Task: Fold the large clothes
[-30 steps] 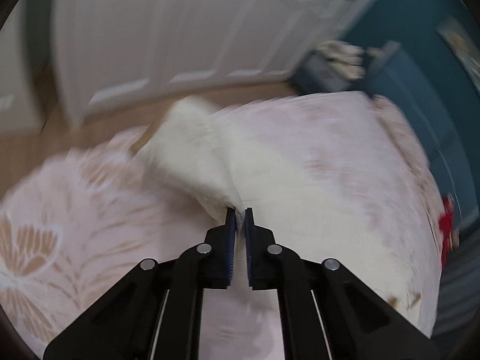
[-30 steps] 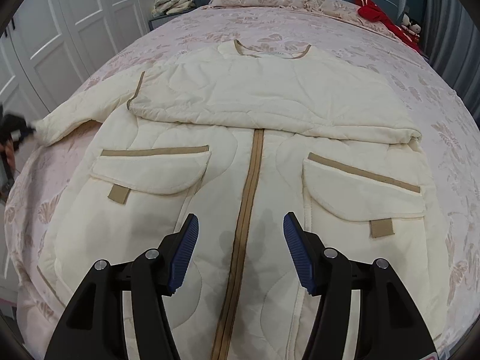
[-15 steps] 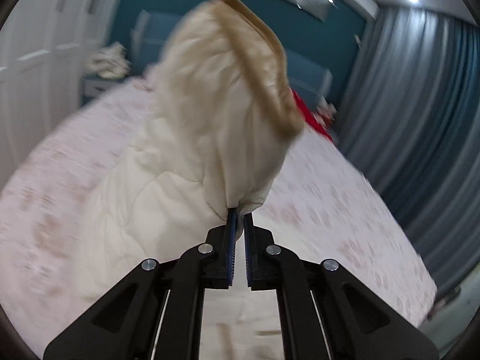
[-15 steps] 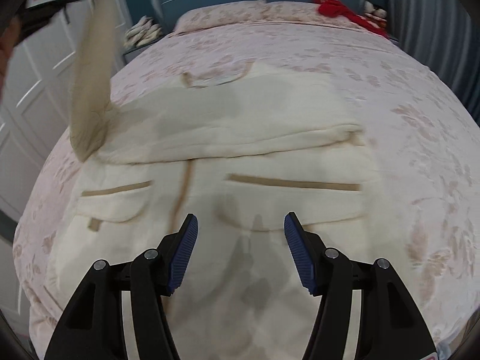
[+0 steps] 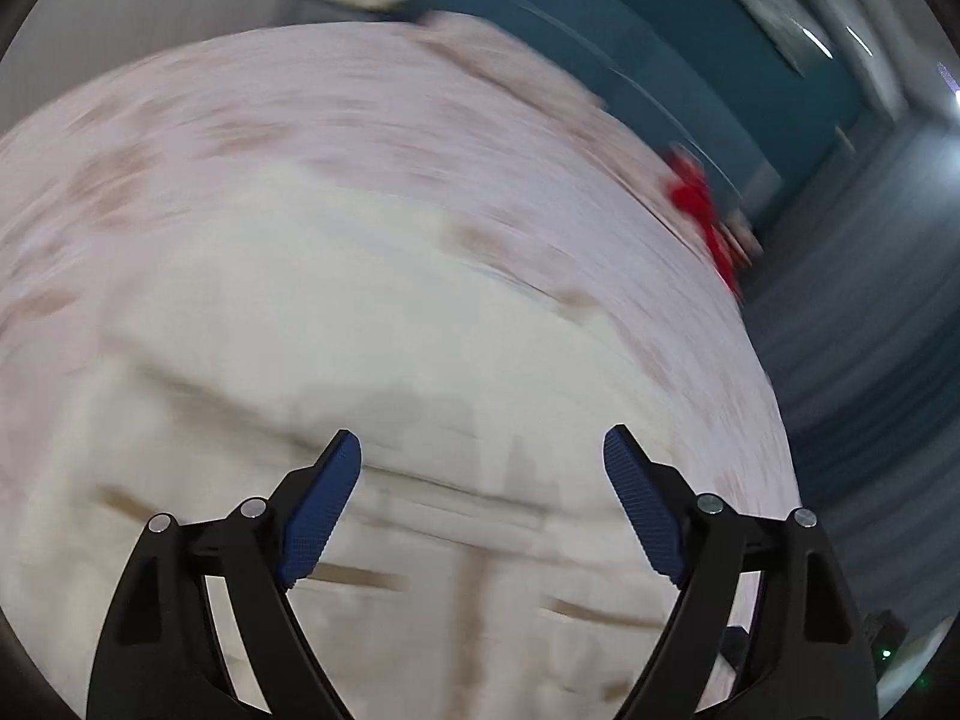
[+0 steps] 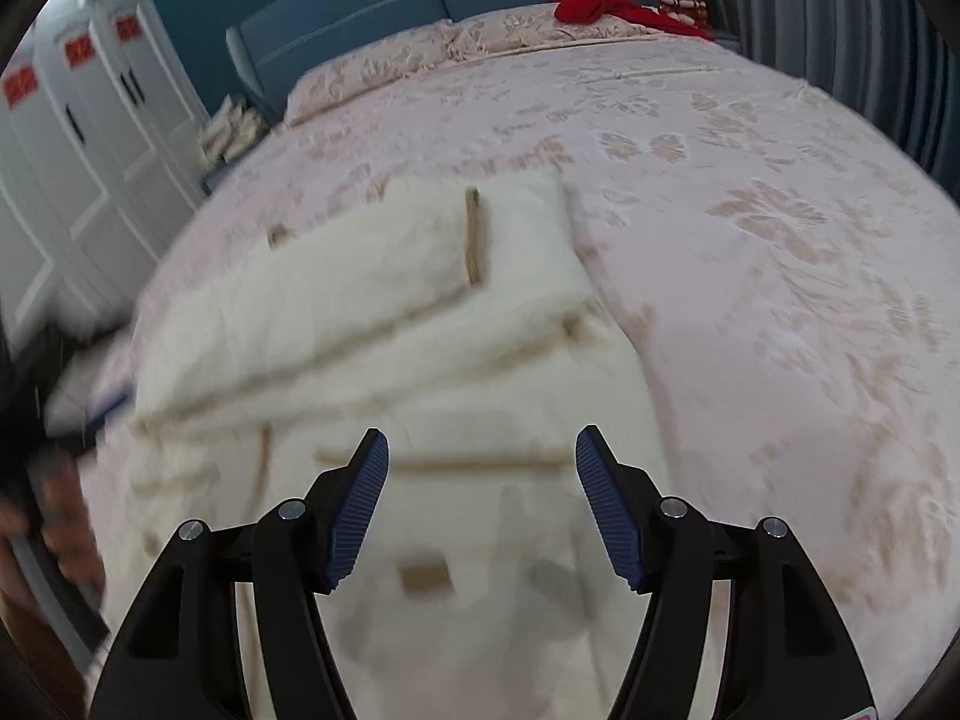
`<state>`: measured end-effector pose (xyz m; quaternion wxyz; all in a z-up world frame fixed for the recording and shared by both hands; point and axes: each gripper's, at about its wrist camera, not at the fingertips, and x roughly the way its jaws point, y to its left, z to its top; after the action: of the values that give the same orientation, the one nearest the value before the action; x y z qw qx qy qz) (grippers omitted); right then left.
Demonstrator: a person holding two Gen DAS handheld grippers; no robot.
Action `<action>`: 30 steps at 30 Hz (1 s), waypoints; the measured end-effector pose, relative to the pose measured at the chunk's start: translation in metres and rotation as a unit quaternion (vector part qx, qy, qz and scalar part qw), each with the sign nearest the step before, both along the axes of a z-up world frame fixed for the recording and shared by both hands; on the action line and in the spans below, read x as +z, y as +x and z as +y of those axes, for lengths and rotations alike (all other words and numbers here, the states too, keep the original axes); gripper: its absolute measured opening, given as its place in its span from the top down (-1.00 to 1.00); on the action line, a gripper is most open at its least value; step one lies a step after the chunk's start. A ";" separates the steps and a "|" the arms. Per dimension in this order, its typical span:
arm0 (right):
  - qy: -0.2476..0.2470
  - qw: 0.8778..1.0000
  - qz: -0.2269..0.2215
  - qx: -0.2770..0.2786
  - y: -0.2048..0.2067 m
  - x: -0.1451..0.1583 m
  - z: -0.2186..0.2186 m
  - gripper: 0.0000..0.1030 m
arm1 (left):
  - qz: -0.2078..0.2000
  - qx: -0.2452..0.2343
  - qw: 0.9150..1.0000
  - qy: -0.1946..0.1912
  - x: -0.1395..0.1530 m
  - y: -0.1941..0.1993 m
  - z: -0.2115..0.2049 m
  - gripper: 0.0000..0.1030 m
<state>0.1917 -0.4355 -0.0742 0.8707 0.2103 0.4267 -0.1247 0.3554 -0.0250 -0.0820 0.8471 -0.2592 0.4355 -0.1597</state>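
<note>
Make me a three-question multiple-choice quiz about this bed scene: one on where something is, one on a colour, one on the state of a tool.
1. Where does the cream coat lie?
A. on the bed
B. on the floor
C. on a chair

2. What colour is the headboard?
A. white
B. teal blue
C. brown

3. How is the left tool?
A. shut on a sleeve
B. shut on nothing
C. open and empty

Answers:
1. A: the coat lies spread on the floral bed cover.
2. B: the padded panels behind the pillows are teal blue.
3. C: its fingers, which have just been opening, stand wide apart with nothing between them.
</note>
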 end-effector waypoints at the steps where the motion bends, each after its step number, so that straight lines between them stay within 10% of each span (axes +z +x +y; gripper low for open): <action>1: 0.011 1.000 -0.007 -0.002 0.011 0.000 -0.003 -0.24 | 0.020 0.035 0.999 -0.017 -0.010 0.008 0.027 -0.56; 12: 0.088 0.995 0.005 -0.050 0.123 -0.039 -0.033 -0.23 | 0.118 0.129 0.978 -0.116 -0.079 0.056 0.108 -0.10; 13: 0.098 0.994 0.009 -0.047 0.128 -0.044 -0.032 -0.16 | 0.127 0.136 0.975 -0.119 -0.086 0.056 0.109 0.10; 15: 0.108 0.993 0.015 -0.035 0.138 -0.047 -0.027 0.74 | 0.130 0.143 0.975 -0.114 -0.085 0.058 0.110 0.47; 16: 0.114 0.993 0.014 -0.023 0.142 -0.044 -0.025 0.79 | 0.124 0.141 0.976 -0.113 -0.082 0.058 0.111 0.74; 24: 0.016 0.985 -0.171 0.036 0.095 0.093 -0.006 0.81 | -0.002 0.100 0.991 -0.090 -0.006 0.034 0.114 0.82; 30: 0.004 0.999 -0.032 0.023 0.102 -0.015 -0.017 0.82 | 0.047 0.095 0.994 0.030 -0.064 0.029 0.083 0.85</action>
<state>0.2940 -0.4522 -0.0891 0.8857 0.2083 0.4037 -0.0961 0.3846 0.0576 -0.1458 0.8444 -0.2815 0.4527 -0.0534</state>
